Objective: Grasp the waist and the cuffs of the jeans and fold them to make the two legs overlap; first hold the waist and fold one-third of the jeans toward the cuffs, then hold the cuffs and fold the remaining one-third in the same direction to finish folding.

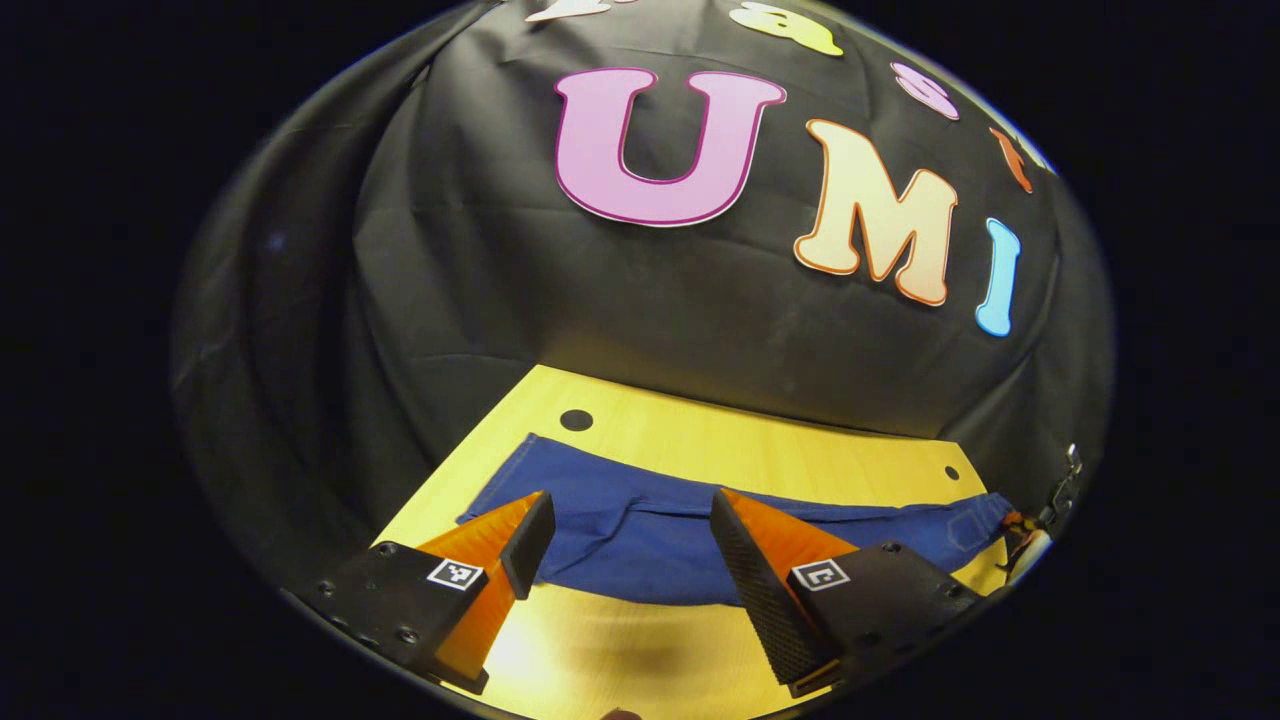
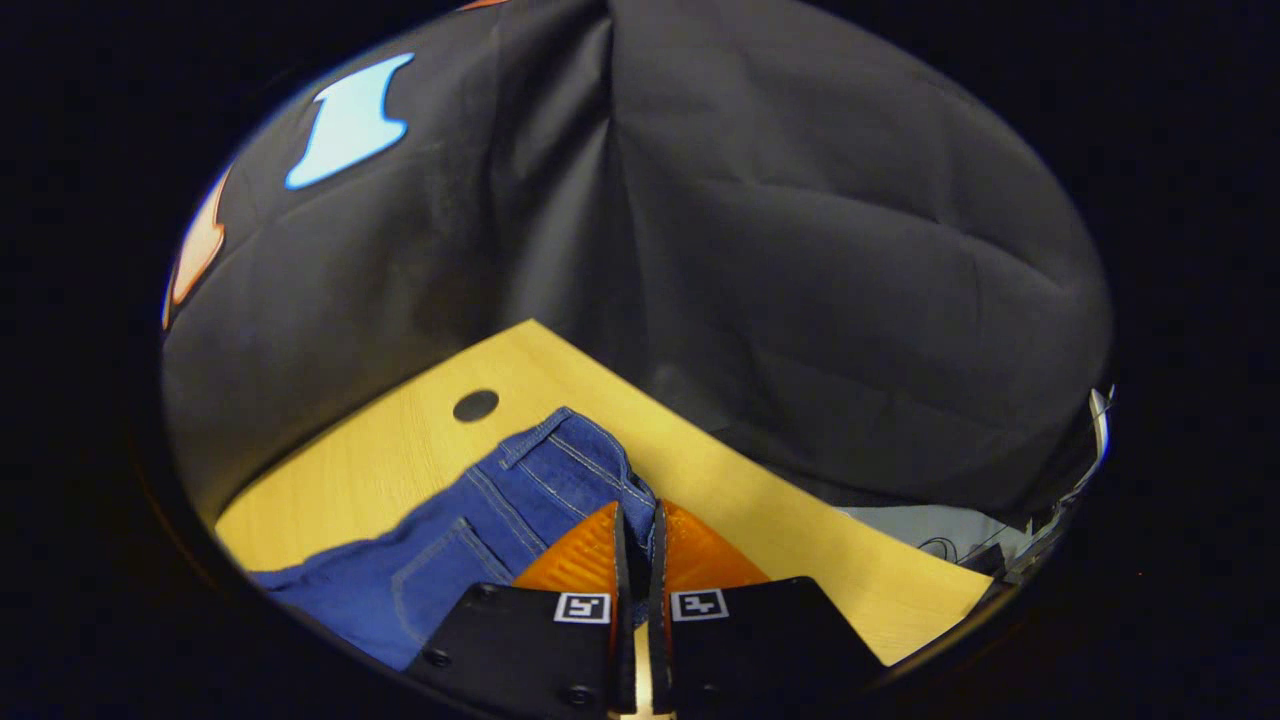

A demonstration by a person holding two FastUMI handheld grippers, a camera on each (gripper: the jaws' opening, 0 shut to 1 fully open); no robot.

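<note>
Blue jeans (image 1: 640,535) lie flat across the yellow wooden table (image 1: 700,430), legs to the left and waist to the right. My left gripper (image 1: 630,500) hovers open over the jeans' near edge, one finger on each side of a stretch of leg, nothing held. In the right gripper view the waist end of the jeans (image 2: 520,490) shows its stitched band and a back pocket. My right gripper (image 2: 636,512) is shut on the waist's corner edge. That gripper (image 1: 1035,535) also shows small at the far right of the left gripper view, at the waist end.
The table (image 2: 380,460) has round dark holes (image 1: 576,420) (image 2: 476,405) near its back edge, close to the black cloth wall. Bare wood lies in front of the jeans. Pale clutter and cables (image 2: 950,530) sit beyond the table's right edge.
</note>
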